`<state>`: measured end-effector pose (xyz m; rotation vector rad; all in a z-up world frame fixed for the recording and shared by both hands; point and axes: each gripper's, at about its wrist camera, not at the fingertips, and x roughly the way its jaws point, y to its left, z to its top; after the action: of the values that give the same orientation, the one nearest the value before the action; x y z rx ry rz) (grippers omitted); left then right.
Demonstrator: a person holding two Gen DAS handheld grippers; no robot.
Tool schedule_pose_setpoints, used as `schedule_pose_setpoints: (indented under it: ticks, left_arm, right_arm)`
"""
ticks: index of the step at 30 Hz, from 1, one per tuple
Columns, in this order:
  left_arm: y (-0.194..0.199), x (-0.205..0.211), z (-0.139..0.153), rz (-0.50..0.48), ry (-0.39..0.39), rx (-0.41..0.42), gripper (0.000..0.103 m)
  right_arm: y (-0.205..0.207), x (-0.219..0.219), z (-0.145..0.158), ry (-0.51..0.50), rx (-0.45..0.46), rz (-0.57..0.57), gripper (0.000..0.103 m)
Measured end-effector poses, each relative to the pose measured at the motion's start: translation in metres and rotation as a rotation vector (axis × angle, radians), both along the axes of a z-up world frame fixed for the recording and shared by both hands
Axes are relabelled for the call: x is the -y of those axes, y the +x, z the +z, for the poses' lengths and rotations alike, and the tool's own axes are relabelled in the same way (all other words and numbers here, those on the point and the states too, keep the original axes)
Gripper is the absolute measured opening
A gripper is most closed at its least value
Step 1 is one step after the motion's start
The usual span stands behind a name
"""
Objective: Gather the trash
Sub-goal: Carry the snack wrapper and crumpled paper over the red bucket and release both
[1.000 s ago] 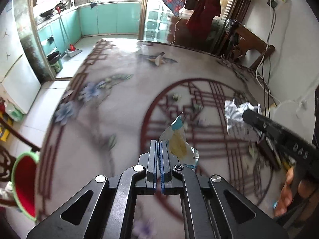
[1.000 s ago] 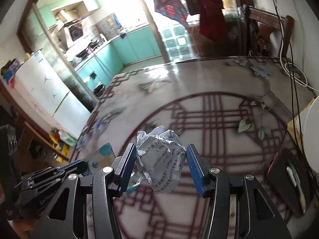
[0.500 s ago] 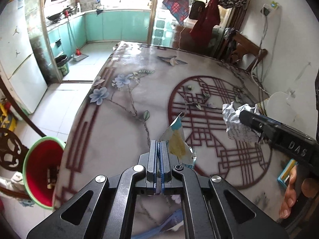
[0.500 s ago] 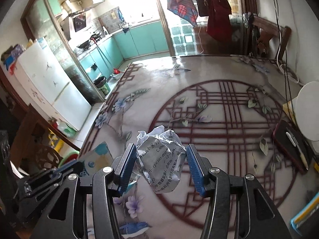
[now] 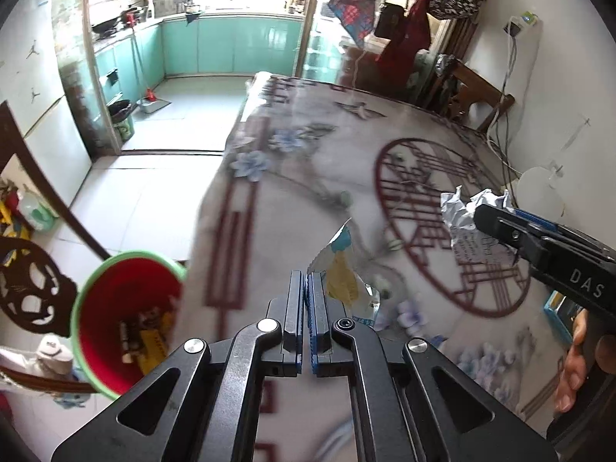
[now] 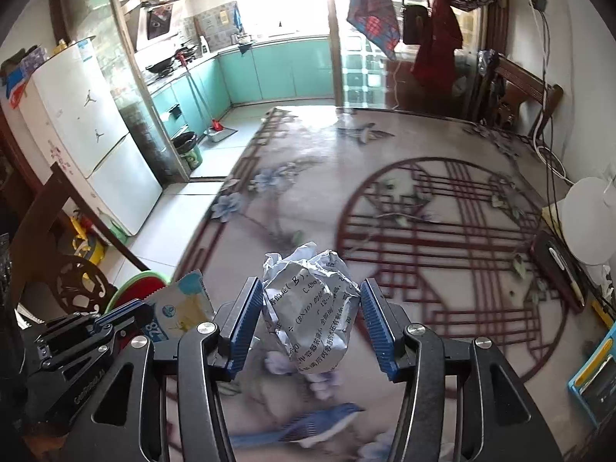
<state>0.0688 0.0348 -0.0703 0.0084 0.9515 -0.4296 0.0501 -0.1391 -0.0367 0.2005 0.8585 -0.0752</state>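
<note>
Patterned table is sitting by the kitchen, red bin on the floor off its left edge. Left gripper is pinching a wrapper tight; right gripper is squeezing a paper ball, jaws half spread. I'd get fully above the bin before letting go.

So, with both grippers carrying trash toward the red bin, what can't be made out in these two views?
- Red bin: left wrist view shows blurred scraps inside, unidentifiable; right wrist view shows only a sliver of rim behind the wrapper and left gripper.
- Crumpled paper: its far side is hidden; the right gripper finger covers part in the left wrist view.
- Tablecloth: near pattern smeared by motion blur.
- Blue object: cut off at the frame edge.
</note>
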Motion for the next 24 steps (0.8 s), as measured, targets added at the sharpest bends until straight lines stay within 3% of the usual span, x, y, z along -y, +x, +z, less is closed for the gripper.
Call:
schedule_pose_setpoints:
  ticks: [14, 24]
  left_arm:
    - [0.010, -0.108, -0.005, 0.138, 0.016, 0.008, 0.002]
    - [0.014, -0.162, -0.021, 0.241, 0.030, -0.018, 0.002]
  right_arm:
    - [0.027, -0.125, 0.011, -0.006, 0.021, 0.151, 0.052]
    - [0.038, -0.185, 0.004, -0.019, 0.004, 0.261, 0.052]
